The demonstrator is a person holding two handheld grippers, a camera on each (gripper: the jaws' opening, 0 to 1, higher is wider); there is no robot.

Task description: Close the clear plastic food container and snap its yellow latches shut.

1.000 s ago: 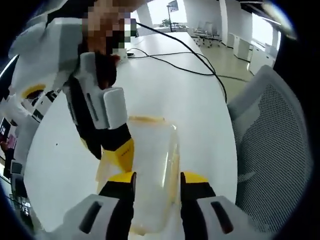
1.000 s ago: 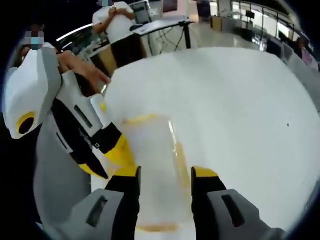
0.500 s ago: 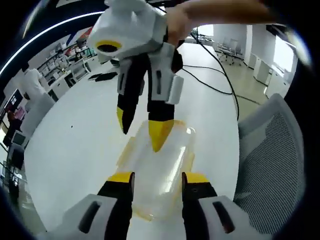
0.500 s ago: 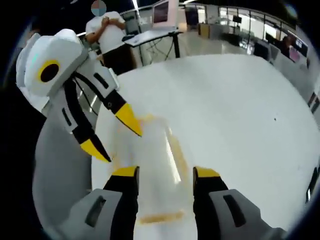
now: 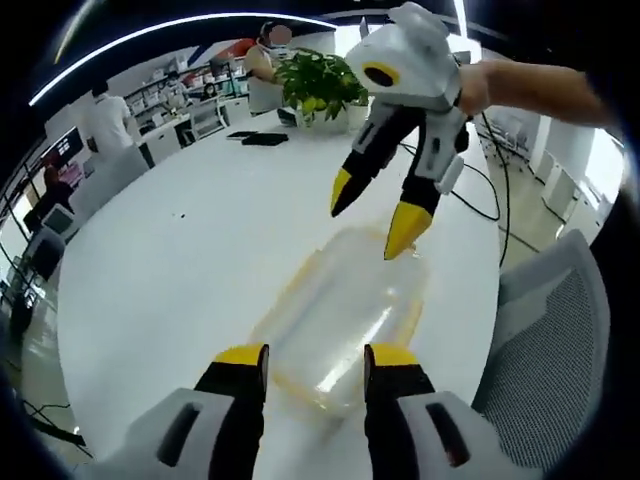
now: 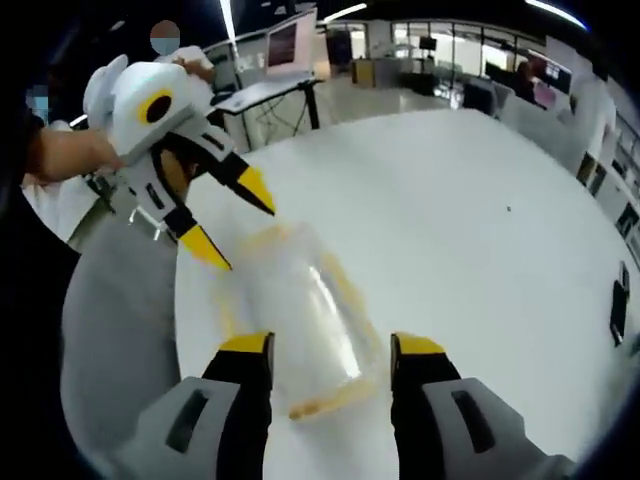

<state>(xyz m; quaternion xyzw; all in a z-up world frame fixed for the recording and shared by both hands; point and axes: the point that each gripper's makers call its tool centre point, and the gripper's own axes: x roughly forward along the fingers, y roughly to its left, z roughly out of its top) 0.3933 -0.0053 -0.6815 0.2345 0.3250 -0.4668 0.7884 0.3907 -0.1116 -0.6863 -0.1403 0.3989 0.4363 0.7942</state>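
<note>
The clear plastic container [image 5: 345, 310] with yellow trim lies on the white table [image 5: 180, 270], its lid resting on top. I cannot make out whether the latches are snapped. My left gripper [image 5: 315, 360] is open, raised above the container's near end, and holds nothing. My right gripper [image 5: 372, 215] comes in from the upper right, open, its yellow tips just over the far end. In the right gripper view the container [image 6: 290, 310] lies ahead of my open right gripper [image 6: 332, 348]. The left gripper [image 6: 240, 225] hovers open over its far left corner.
A grey mesh chair [image 5: 560, 340] stands close at the table's edge, seen as a grey back [image 6: 110, 330] in the right gripper view. A potted plant [image 5: 315, 85] and black cables [image 5: 490, 200] lie at the far side. People stand beyond the table.
Both grippers have risen and drawn back from the container. A second ago their jaws straddled it and the tips pressed at its rim; now they hover apart from it.
</note>
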